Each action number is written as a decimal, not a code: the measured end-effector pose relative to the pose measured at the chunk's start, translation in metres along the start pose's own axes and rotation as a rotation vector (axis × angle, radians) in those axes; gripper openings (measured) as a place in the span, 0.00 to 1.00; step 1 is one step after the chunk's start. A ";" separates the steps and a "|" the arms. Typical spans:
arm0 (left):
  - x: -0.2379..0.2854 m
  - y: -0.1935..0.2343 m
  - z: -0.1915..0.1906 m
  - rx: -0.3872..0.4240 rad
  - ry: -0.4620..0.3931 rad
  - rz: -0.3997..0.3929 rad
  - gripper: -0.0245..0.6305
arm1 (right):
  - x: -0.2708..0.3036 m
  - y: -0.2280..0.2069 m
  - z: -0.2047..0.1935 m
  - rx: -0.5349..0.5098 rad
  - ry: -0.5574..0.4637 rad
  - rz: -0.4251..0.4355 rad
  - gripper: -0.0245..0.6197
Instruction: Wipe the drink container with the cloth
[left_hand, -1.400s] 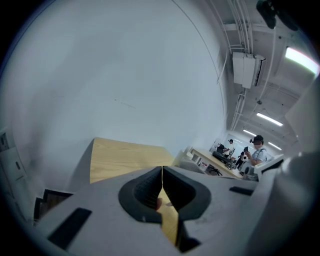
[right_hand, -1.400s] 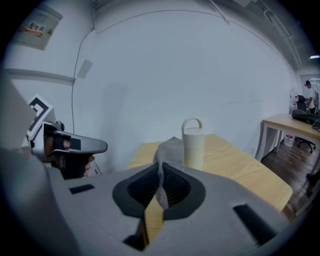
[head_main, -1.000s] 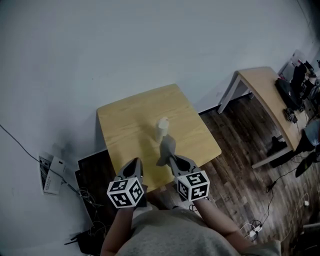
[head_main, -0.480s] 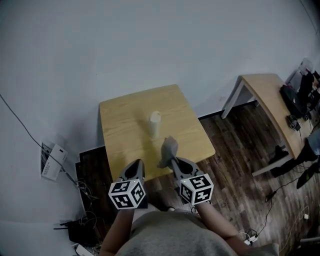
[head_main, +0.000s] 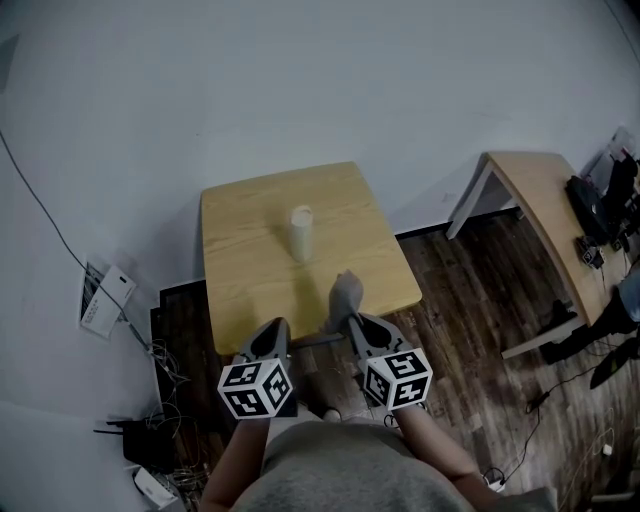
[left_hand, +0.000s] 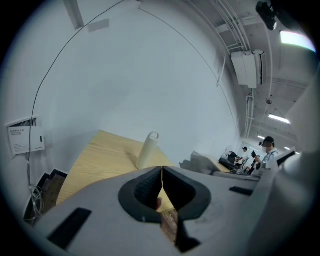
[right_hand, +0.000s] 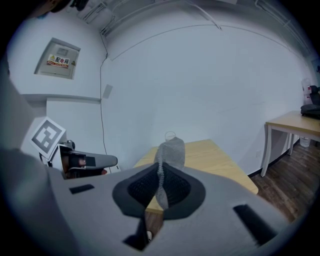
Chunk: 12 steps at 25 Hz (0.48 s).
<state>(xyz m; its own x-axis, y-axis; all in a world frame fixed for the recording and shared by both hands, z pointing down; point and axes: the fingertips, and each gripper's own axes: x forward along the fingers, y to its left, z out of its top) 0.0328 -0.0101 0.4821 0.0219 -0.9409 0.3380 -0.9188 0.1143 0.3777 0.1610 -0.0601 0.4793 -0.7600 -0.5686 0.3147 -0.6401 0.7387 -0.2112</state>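
A pale, slim drink container with a loop on its cap stands upright near the middle of the small wooden table; it also shows as the container in the left gripper view. My right gripper is shut on a grey cloth, held over the table's near edge, short of the container. In the right gripper view the cloth sticks up between the jaws and hides most of the container. My left gripper hangs shut and empty just off the table's near edge.
A second wooden desk stands to the right with dark gear on it. Cables and a white box lie by the wall at the left. Dark wood flooring surrounds the table. People stand far off in the left gripper view.
The view has drawn back from the table, so the container sits farther from both grippers. The right gripper still holds the cloth; the left stays shut.
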 end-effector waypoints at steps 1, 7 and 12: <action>-0.001 -0.002 -0.002 -0.001 0.000 0.002 0.04 | -0.002 -0.001 -0.001 0.002 -0.002 0.002 0.05; -0.008 -0.009 -0.008 -0.001 0.003 0.014 0.04 | -0.012 -0.001 -0.002 0.006 -0.016 0.010 0.05; -0.009 -0.012 -0.008 -0.002 -0.001 0.020 0.04 | -0.016 -0.003 -0.005 -0.005 -0.008 0.011 0.05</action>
<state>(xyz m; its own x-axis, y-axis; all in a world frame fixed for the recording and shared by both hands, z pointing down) 0.0471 -0.0008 0.4818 0.0034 -0.9387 0.3447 -0.9184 0.1334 0.3724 0.1759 -0.0509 0.4798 -0.7679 -0.5635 0.3046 -0.6313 0.7466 -0.2101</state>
